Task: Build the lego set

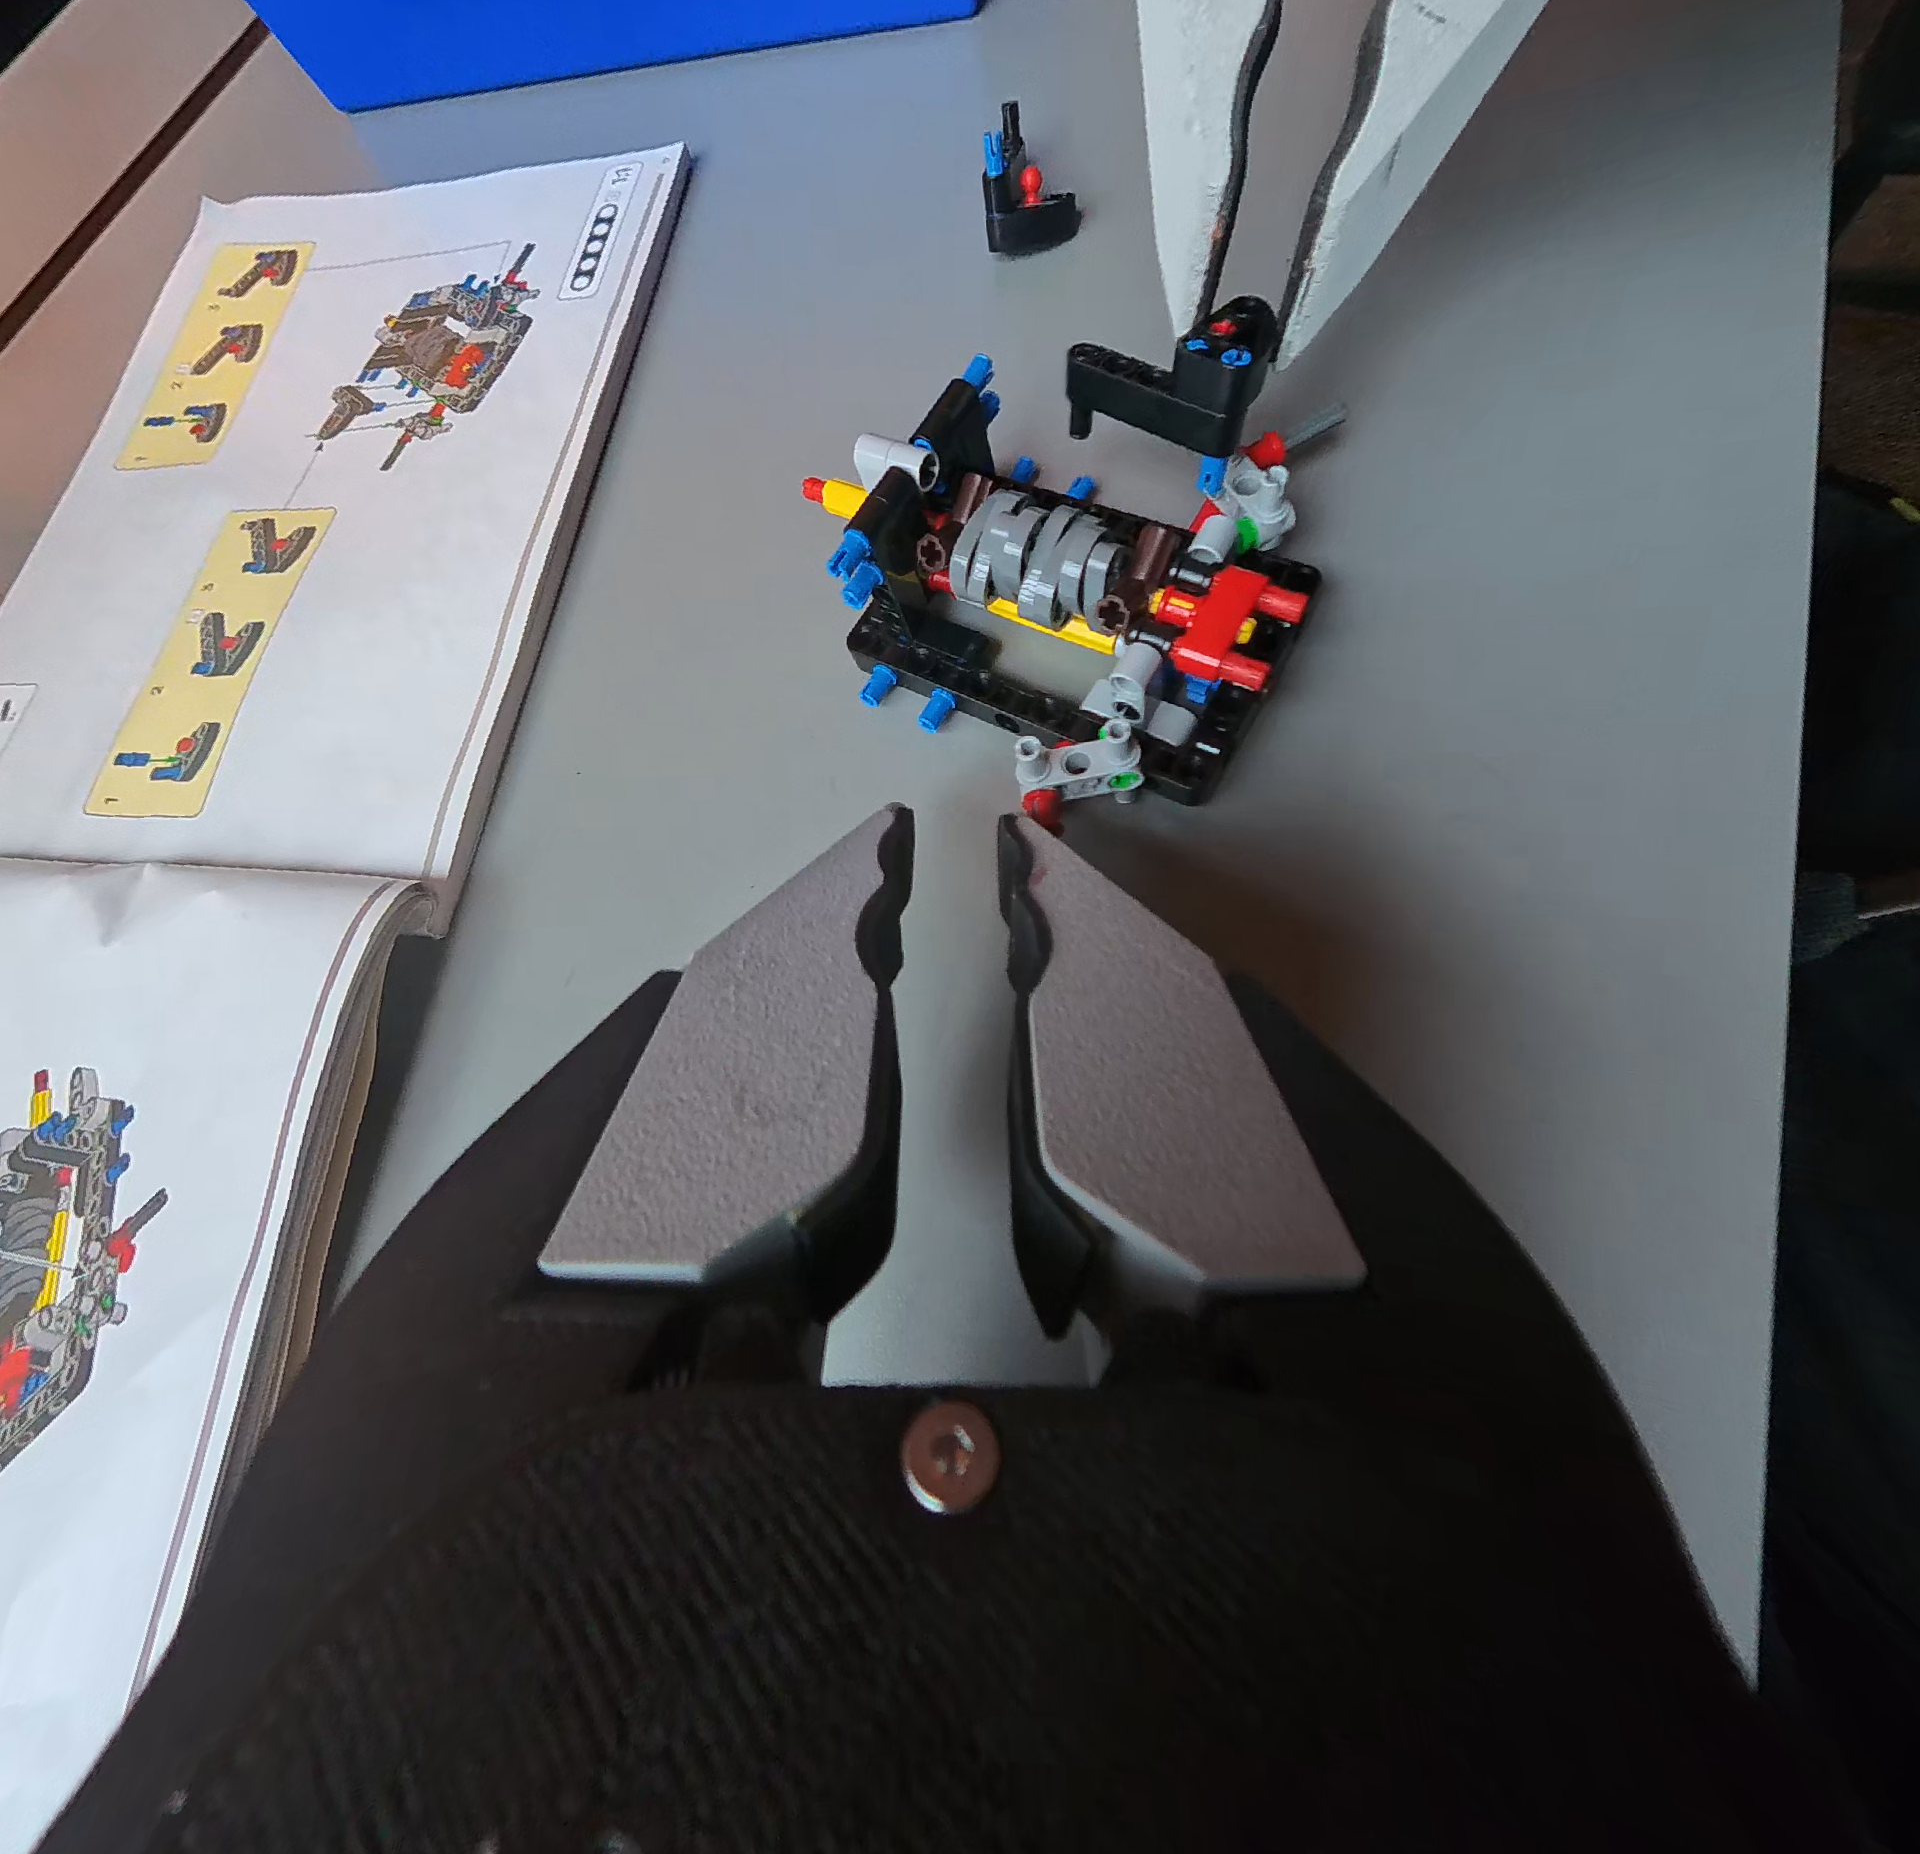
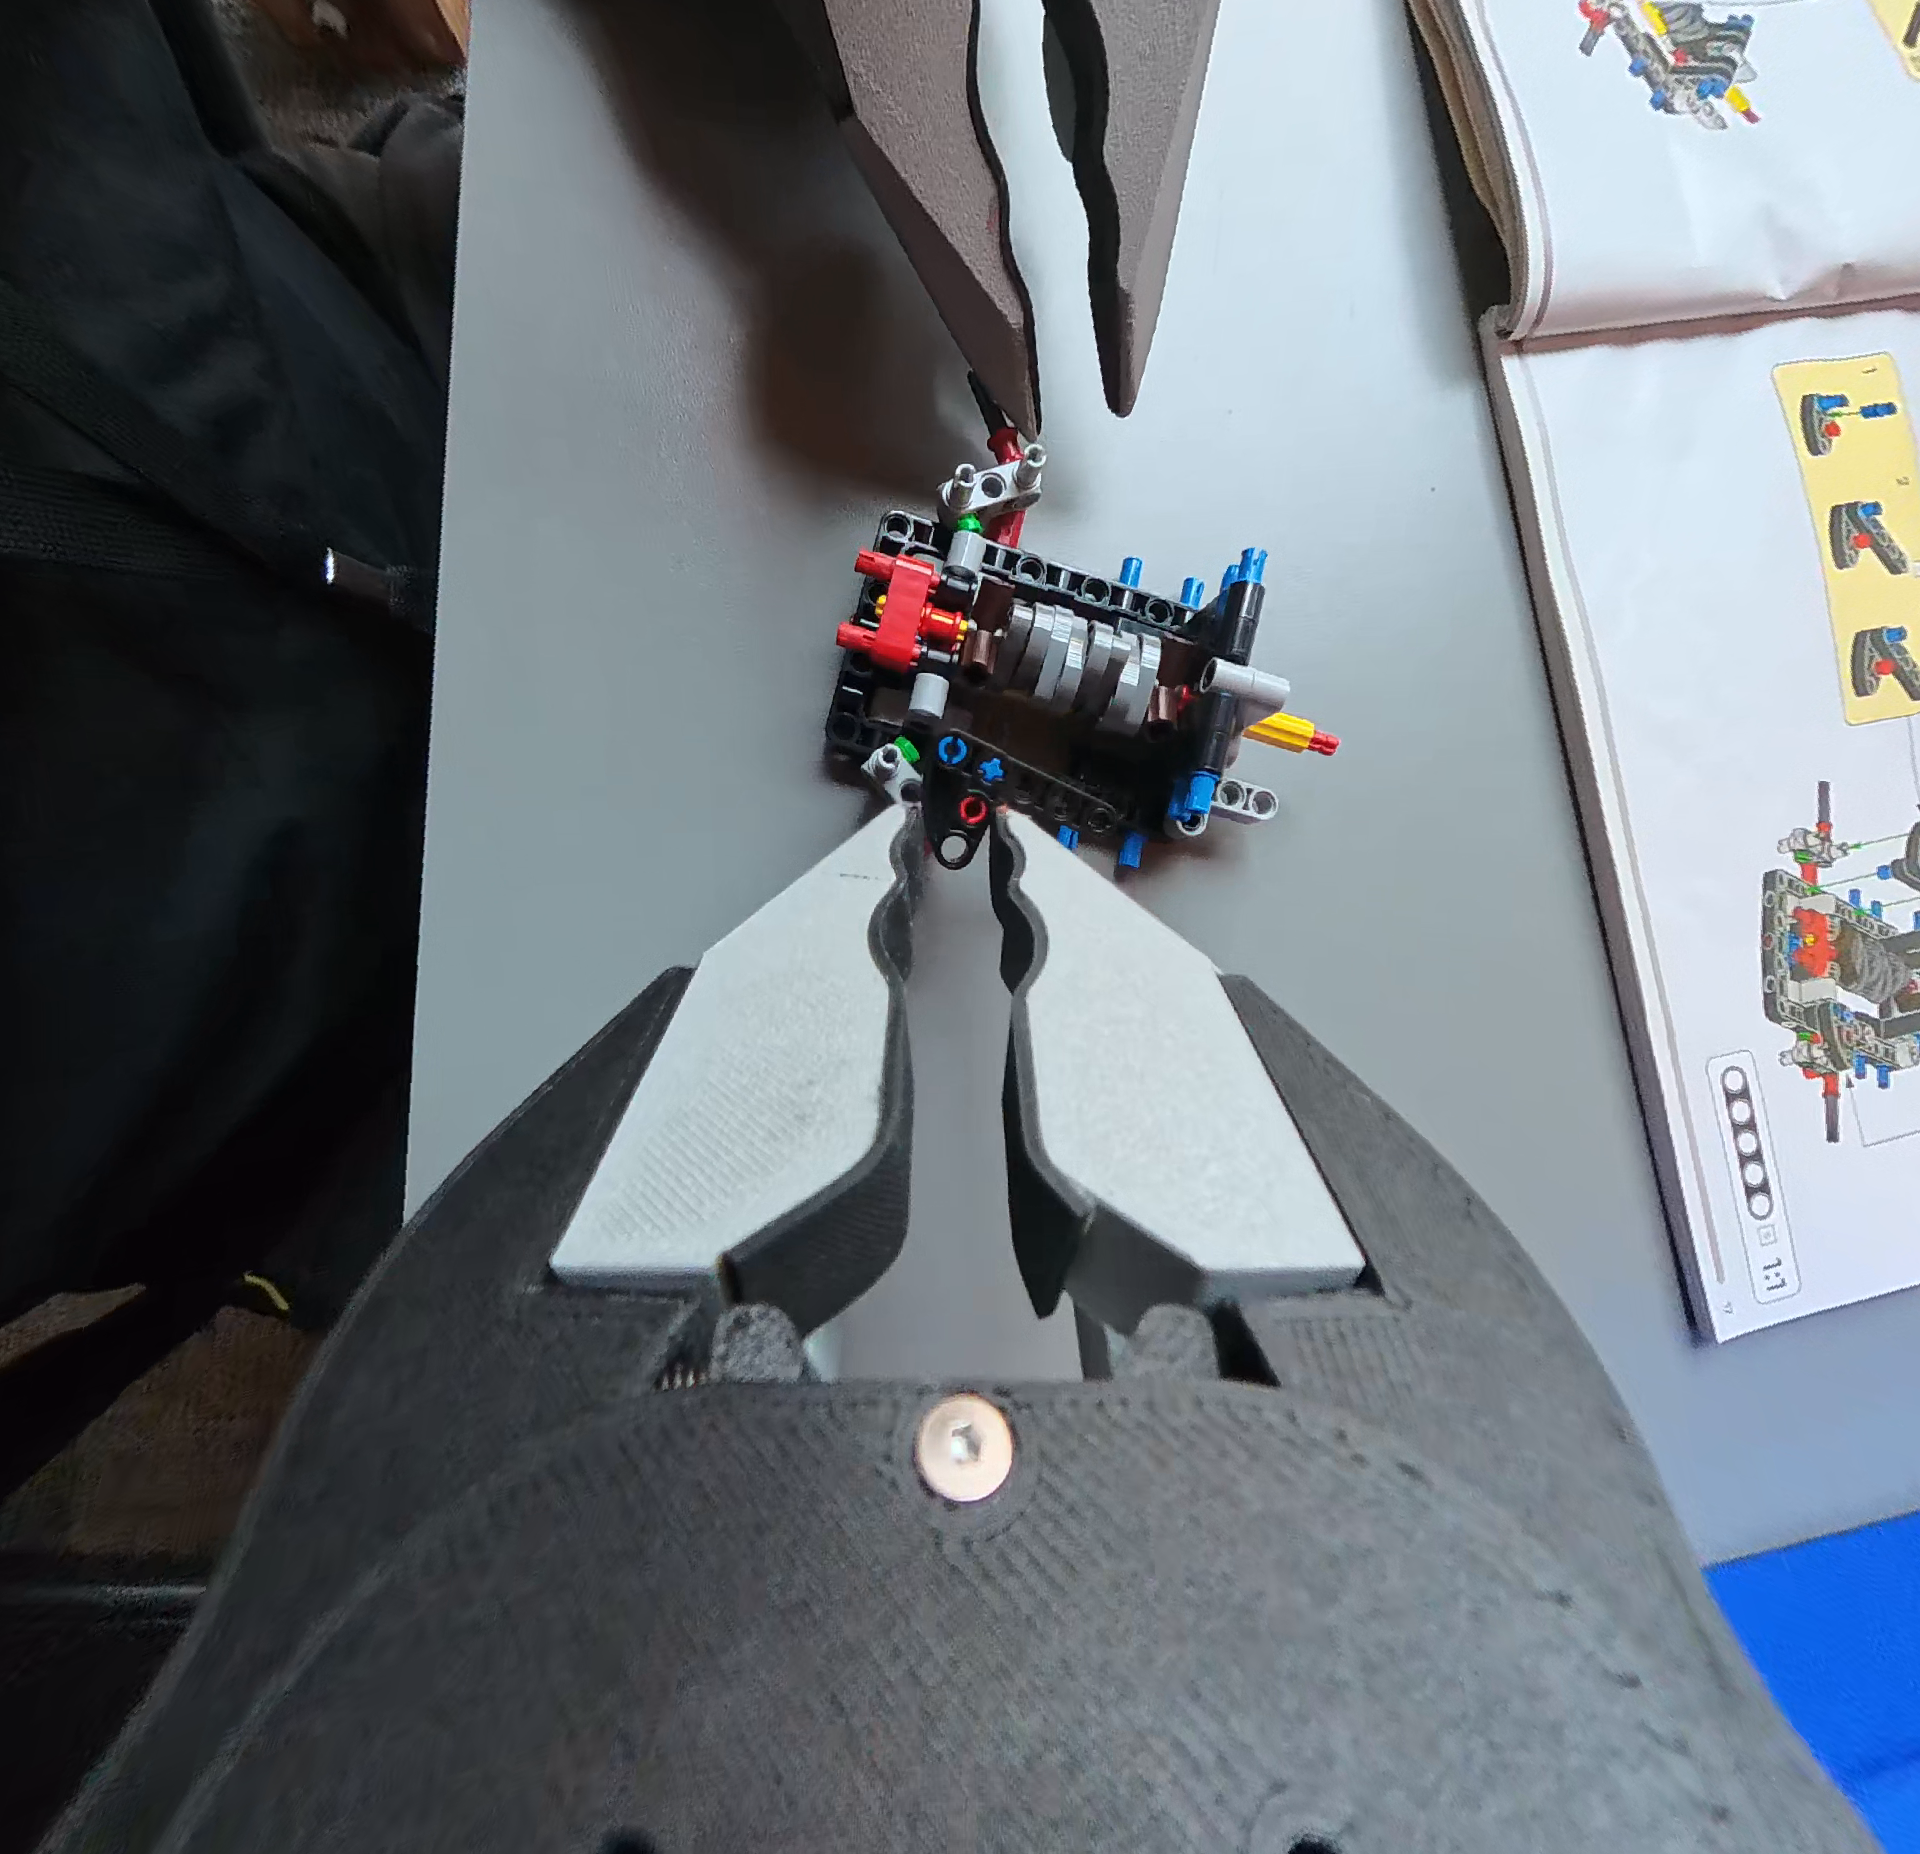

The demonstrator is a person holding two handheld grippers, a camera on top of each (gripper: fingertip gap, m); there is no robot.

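Observation:
The part-built lego assembly (image 1: 1070, 609), a black frame with grey gears, a red block and blue pins, sits on the grey table; it also shows in the right wrist view (image 2: 1049, 672). My right gripper (image 2: 954, 828) is shut on a black L-shaped beam (image 2: 961, 838) with blue and red pins, held at the assembly's edge. In the left wrist view the right gripper (image 1: 1242, 334) holds that beam (image 1: 1164, 391) just beyond the assembly. My left gripper (image 1: 956, 828) is open and empty, one fingertip beside the assembly's red axle (image 1: 1044, 802). It comes in from the top of the right wrist view (image 2: 1075, 412).
A second small black piece with a red pin and blue pins (image 1: 1023, 204) stands farther back. The open instruction booklet (image 1: 343, 516) lies to the left, also seen in the right wrist view (image 2: 1714, 661). A blue bin (image 1: 582, 7) stands behind. The table edge (image 1: 1787, 869) runs close on the right. Left tips to right tips: about 10 cm.

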